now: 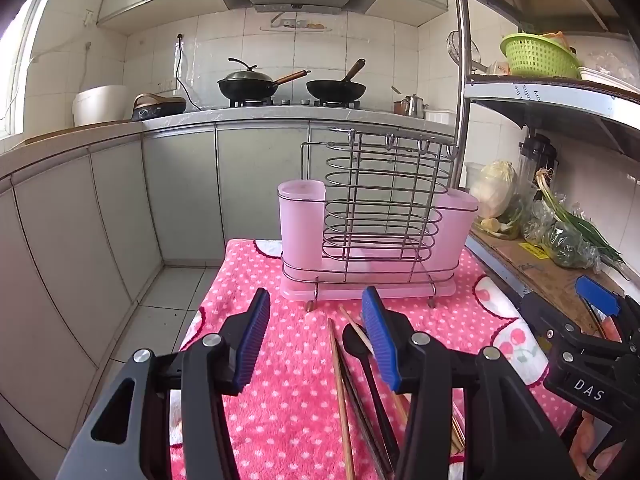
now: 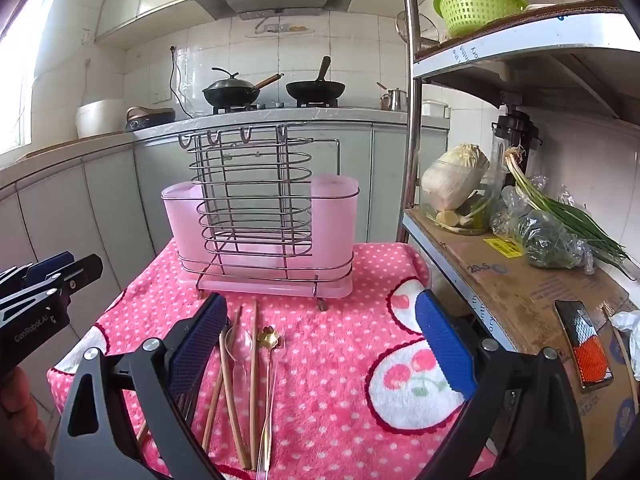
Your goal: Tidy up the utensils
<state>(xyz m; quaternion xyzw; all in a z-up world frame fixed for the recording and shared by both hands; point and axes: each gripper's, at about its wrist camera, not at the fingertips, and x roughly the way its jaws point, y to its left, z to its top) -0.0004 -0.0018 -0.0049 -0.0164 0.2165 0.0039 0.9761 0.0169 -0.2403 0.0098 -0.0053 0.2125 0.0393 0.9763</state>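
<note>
Both tongs spread, empty, over pink dotted towel (image 2: 340,380); kitchen counter (image 1: 248,114) behind.

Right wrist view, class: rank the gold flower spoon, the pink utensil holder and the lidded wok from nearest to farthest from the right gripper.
From the right gripper:
1. Gold flower spoon, on the towel between the fingers.
2. Pink utensil holder, at the towel's far end.
3. Lidded wok, on the stove behind.

White tiled walls (image 1: 320,52), grey cabinets (image 1: 180,192), tiled floor (image 1: 168,300), bright window (image 2: 16,80) left.
</note>
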